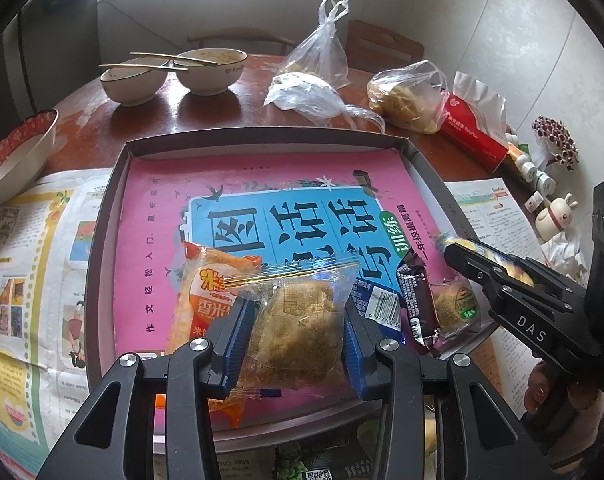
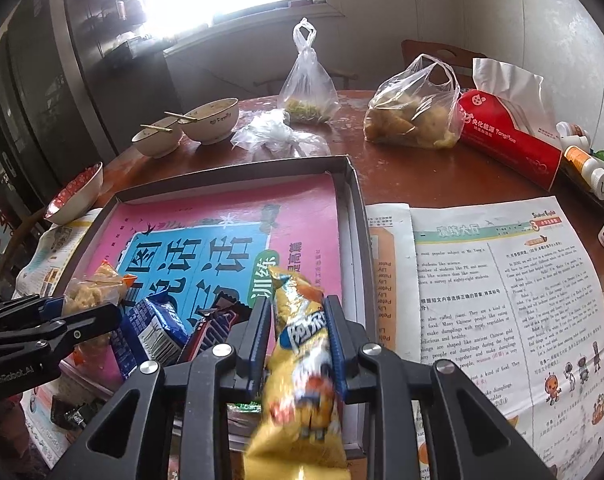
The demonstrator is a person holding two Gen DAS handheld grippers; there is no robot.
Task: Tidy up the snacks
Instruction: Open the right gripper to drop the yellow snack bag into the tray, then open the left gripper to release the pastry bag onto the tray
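Left tool (image 1: 298,320) grips clear crumbly-cake packet (image 1: 294,320) | right tool (image 2: 298,336) grips yellow packet (image 2: 302,360)

We see two bowls (image 1: 174,74) with chopsticks (image 1: 158,62), a red tissue pack (image 2: 509,140) and newspaper (image 2: 501,288) on the tabletop (image 1: 238,112).

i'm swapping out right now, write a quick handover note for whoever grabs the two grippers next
Left gripper: shut on a clear plastic pack of brown crumbly pastry, held over the near end of the tray.
Right gripper: shut on a long yellow snack bag, over the tray's near right corner.
Shallow grey cardboard tray lined with a pink book: already holds an orange rice-cracker pack, a blue wrapped pack, a dark chocolate-bar wrapper and a small green-labelled pastry, all bunched at the near edge.
Left: set both held snacks down, tidy the pile.
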